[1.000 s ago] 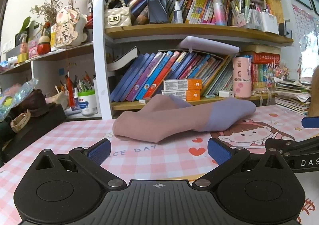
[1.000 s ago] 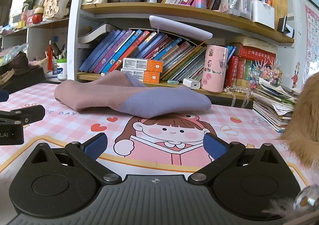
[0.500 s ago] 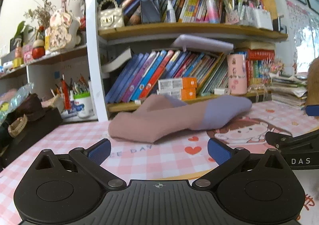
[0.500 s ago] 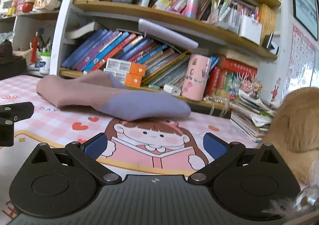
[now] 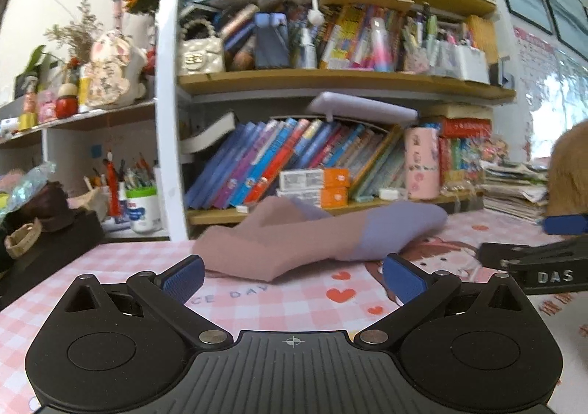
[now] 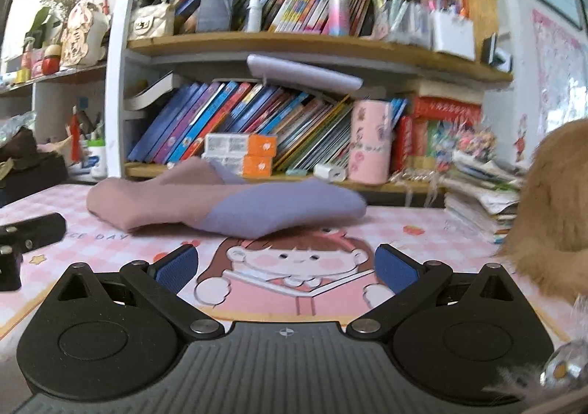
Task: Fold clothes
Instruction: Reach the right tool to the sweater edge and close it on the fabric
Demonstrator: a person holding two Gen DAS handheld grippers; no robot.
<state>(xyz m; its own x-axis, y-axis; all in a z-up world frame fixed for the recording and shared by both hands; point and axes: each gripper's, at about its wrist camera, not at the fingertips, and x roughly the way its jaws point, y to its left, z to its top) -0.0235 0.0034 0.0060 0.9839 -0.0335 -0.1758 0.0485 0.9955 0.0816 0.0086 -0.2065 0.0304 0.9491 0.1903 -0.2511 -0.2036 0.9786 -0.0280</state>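
Observation:
A folded garment, dusty pink with a lavender end [image 5: 316, 234], lies on the pink checked desk mat [image 5: 257, 300] in front of the bookshelf. In the right wrist view the same garment [image 6: 228, 204] rests just beyond the cartoon girl print. My left gripper [image 5: 292, 274] stands open a short way before the garment, nothing between its blue pads. My right gripper [image 6: 286, 265] is open too, empty, over the girl print. In the left wrist view the right gripper's body [image 5: 540, 259] shows at the right edge. At the left of the right wrist view sits part of the left gripper [image 6: 25, 234].
A crowded bookshelf [image 6: 257, 120] stands right behind the garment. A pink cup [image 6: 369, 142] and a stack of papers [image 6: 481, 193] sit at back right. Tan fur [image 6: 551, 208] fills the right edge. A dark box [image 5: 44, 248] lies at the left.
Both gripper views have tilted upward, showing more of the upper shelves. The garment has not moved, and both grippers stayed open.

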